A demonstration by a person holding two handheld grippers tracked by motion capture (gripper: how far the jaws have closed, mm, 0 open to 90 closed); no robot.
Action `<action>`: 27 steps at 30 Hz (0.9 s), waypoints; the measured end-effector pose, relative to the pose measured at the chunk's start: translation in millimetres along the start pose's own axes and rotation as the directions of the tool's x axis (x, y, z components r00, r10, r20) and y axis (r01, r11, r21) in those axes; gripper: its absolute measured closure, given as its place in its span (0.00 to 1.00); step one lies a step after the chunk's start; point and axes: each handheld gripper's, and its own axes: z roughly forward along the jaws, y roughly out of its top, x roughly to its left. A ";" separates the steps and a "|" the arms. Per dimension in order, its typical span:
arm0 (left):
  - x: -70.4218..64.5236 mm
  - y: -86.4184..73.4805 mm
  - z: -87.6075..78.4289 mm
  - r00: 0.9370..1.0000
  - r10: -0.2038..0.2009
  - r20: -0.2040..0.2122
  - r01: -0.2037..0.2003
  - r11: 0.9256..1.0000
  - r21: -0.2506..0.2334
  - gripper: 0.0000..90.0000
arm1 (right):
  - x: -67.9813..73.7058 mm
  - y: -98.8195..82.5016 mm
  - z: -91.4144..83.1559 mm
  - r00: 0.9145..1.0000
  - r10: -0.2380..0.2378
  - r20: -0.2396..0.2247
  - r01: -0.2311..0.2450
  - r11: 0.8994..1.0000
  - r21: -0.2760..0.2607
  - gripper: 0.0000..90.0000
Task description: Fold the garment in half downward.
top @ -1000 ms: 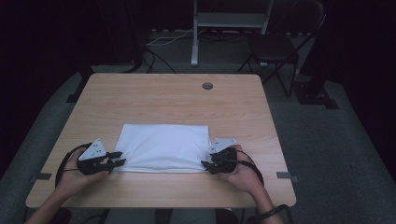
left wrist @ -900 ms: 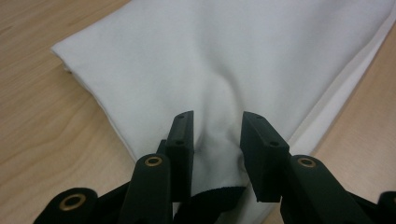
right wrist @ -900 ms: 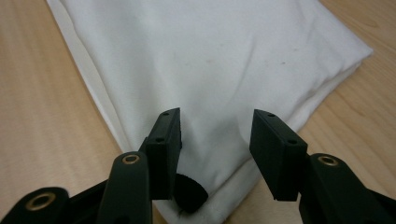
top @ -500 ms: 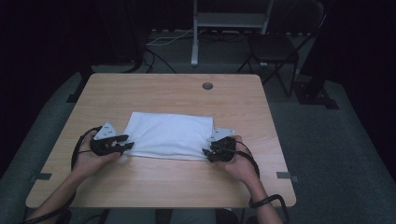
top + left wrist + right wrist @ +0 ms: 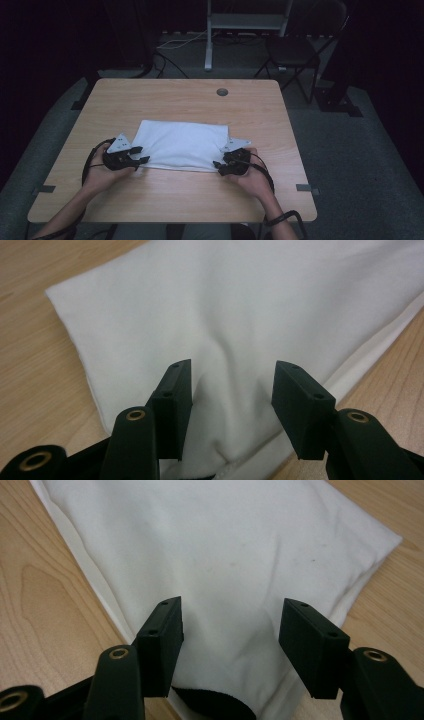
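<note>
At the near edge of the desk (image 5: 165, 200) the person's forearms come in from below, each hand holding a gripper at an end of a folded white cloth (image 5: 182, 145). The left gripper (image 5: 137, 156) sits at the cloth's near left corner. Its jaws have just been opening and now stand apart; in the left gripper view the white cloth (image 5: 240, 315) lies under and between them with a small raised pucker in the gap, and the pads do not press on it. The right gripper (image 5: 220, 166) sits at the near right corner. Its jaws have also just been opening and stand apart, and in the right gripper view the cloth (image 5: 225, 545) lies flat between them, free of both pads, with a second layer showing along its edge.

The cloth rests flat on the middle of the desk, somewhat toward the person's side. It is a folded rectangle whose long axis runs across the desk from left to right, roughly parallel to the near edge, its short ends pointing at the two grippers.

Beyond the cloth the bare wood carries a round cable hole (image 5: 222, 92) near the far edge. Past the desk, on the dark floor, stand a metal stand (image 5: 245, 22) and a folding chair (image 5: 295, 50)
</note>
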 end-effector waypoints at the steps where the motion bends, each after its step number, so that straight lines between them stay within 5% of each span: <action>1: -0.9 -0.2 -0.6 1.000 0.003 0.000 -0.003 1.000 0.003 0.56 | 0.7 -1.7 -1.0 1.000 -0.001 -0.002 0.001 1.000 -0.003 0.48; 9: 2.7 3.8 5.8 0.999 -0.024 -0.028 0.024 1.000 0.000 0.52 | -10.1 -1.7 2.2 1.000 0.029 0.013 -0.029 1.000 -0.005 0.47; 11: 3.4 7.1 3.5 0.999 -0.014 -0.032 0.014 1.000 -0.011 0.52 | -11.8 2.7 2.1 0.998 0.014 0.055 -0.014 1.000 0.008 0.47; 14: 6.1 5.8 -4.1 0.999 -0.019 -0.033 0.019 1.000 -0.008 0.52 | -10.4 6.2 -7.9 0.999 0.031 0.041 -0.029 0.998 -0.047 0.47; 19: 7.4 -1.9 -5.3 0.999 -0.035 -0.029 0.036 0.999 0.020 0.52 | -4.8 -1.6 -6.4 1.000 0.014 0.013 -0.014 1.000 0.000 0.47; 27: 4.3 1.0 0.9 0.999 -0.052 -0.005 0.052 0.998 0.020 0.52 | -10.2 -13.8 -10.3 0.998 0.065 -0.005 -0.065 0.998 0.005 0.48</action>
